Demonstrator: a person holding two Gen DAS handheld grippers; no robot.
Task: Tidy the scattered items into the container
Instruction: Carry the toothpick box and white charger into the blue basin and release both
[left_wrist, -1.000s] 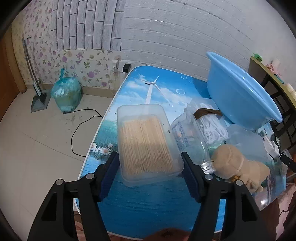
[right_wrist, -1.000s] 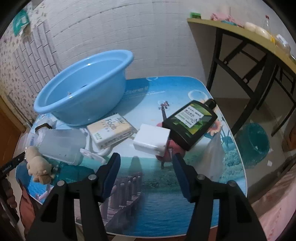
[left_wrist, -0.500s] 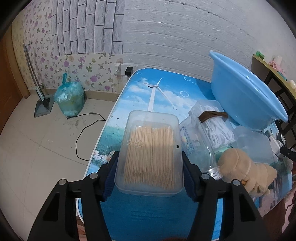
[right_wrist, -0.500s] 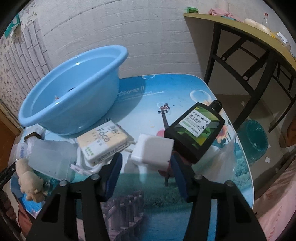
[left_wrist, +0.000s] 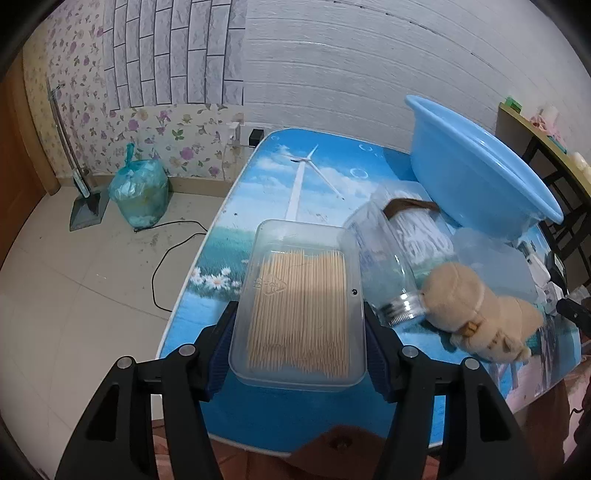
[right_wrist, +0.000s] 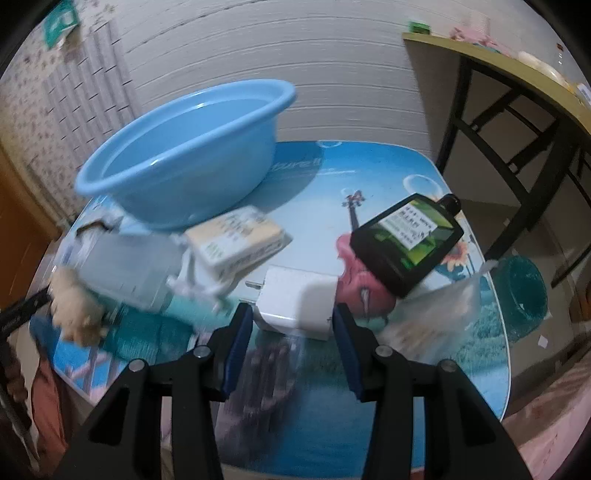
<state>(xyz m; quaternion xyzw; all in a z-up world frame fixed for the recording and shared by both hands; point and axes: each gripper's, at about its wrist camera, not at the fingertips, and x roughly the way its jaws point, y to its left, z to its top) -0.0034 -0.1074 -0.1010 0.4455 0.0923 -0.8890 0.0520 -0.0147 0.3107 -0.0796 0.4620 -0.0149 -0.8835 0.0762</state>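
On upper center of the right view, the table print reads "ature!!"; my left gripper now clamps the toothpick box, and my right gripper, open, has closed in around the white charger.

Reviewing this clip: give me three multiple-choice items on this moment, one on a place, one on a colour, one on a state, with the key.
1. What lies between the left gripper fingers?
A. toothpick box
B. plush toy
C. glass jar

2. What colour is the basin?
A. red
B. light blue
C. white

3. How does the right gripper stand at the white charger?
A. shut, empty
B. open, either side of it
C. holding the dark bottle

Key: 1 A, the toothpick box sits between the blue pads; 2 B, its wall and rim are light blue; 3 B, both fingers flank the charger, and clamping cannot be told.
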